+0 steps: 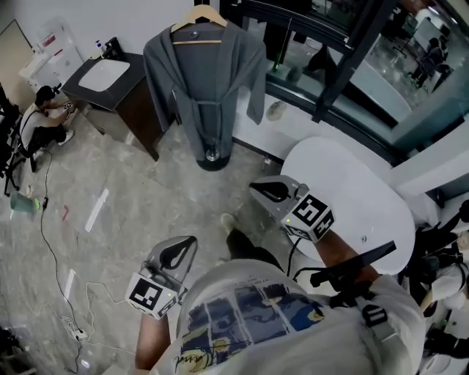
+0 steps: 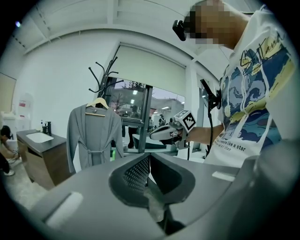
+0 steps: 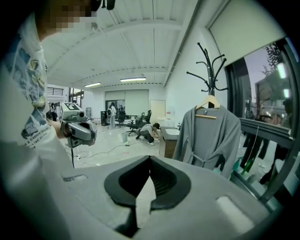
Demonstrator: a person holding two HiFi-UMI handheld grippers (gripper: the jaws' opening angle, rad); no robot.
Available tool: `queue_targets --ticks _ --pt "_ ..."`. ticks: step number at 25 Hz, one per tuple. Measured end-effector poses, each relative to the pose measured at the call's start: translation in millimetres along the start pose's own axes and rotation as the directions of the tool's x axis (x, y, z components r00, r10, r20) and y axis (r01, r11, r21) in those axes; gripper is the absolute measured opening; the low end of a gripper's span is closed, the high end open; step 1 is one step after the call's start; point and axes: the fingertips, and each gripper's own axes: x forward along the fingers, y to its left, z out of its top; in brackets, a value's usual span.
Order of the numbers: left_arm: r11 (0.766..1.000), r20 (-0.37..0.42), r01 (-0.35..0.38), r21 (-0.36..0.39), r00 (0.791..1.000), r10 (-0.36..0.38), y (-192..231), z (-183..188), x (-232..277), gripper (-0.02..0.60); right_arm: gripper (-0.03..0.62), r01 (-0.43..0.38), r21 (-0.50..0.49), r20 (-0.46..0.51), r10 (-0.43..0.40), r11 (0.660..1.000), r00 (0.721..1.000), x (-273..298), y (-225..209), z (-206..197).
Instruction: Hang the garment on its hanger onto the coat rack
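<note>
The grey robe (image 1: 201, 80) hangs on its wooden hanger (image 1: 199, 16), hooked atop the coat rack (image 3: 209, 70) by the window wall, so the task looks finished. The left gripper (image 2: 147, 161) and right gripper (image 3: 149, 174) are well apart from it, jaws pressed together on nothing. The only container, a white basin (image 1: 104, 73), shows nothing inside.

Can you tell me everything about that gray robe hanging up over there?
The gray robe is long and soft-looking, with wide sleeves hanging loose and a matching belt tied at the waist. It hangs straight on a light wooden hanger hooked on the black coat rack, its hem reaching almost to the rack's round base. A dark cabinet stands beside it. Nothing else touches it.
</note>
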Motion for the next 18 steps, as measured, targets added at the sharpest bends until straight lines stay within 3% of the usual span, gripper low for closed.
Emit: queue_targets --ticks 18 --pt "1.000 -0.008 0.022 0.010 1.000 -0.022 -23 -5 -10 0.006 0.003 -0.125 -0.035 0.049 0.126 0.992 0.991 -6 67 11"
